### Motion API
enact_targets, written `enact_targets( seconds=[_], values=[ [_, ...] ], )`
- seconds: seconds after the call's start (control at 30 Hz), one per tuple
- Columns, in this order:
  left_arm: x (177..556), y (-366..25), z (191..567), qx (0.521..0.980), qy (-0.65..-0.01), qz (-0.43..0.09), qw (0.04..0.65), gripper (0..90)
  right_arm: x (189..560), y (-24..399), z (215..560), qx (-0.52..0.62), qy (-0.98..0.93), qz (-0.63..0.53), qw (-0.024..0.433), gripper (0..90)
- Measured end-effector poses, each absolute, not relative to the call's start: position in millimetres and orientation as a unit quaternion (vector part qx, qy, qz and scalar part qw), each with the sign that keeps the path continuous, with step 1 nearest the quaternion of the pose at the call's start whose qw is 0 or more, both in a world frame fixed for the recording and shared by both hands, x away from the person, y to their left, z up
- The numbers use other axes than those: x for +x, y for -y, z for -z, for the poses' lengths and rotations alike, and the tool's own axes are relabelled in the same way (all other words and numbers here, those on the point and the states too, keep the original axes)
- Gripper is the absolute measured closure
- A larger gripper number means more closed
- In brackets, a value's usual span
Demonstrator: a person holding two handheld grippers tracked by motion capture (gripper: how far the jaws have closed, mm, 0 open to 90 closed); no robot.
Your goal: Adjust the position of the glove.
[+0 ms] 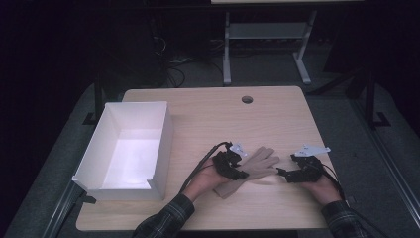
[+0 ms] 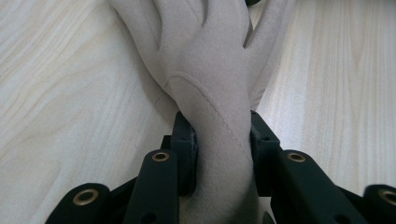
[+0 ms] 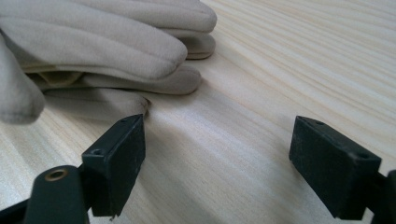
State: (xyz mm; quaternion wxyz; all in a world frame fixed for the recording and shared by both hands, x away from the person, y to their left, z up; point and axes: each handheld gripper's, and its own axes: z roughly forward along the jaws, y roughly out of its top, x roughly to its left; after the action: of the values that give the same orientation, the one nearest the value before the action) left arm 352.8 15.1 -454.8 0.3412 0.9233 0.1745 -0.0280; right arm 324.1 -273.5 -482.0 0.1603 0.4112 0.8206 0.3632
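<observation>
A beige glove [image 1: 252, 166] lies flat on the wooden table [image 1: 208, 114], its fingers toward the far right. In the left gripper view the glove [image 2: 205, 70] has its wrist part squeezed between my two black jaws. My left gripper [image 1: 236, 171] is shut on that wrist part, and appears as the left gripper [image 2: 220, 144] in its own view. My right gripper [image 1: 283, 173] stands open just right of the glove's fingertips. In the right gripper view the glove's fingers [image 3: 116, 51] lie just beyond the right gripper [image 3: 217, 158], whose jaws are wide apart over bare wood.
A white open box [image 1: 126, 148] stands on the table's left side. A round cable hole [image 1: 247, 99] sits near the far edge. Table legs and cables show on the dark floor behind.
</observation>
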Motion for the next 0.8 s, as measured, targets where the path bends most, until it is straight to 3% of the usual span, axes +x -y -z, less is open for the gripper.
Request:
enact_targets(
  seconds=[0.8],
  values=[
    [357,-59,368,0.896,-0.233,-0.011,0.378,69.2,324,272,482,0.411,-0.821,-0.364,0.155,15.1]
  ],
)
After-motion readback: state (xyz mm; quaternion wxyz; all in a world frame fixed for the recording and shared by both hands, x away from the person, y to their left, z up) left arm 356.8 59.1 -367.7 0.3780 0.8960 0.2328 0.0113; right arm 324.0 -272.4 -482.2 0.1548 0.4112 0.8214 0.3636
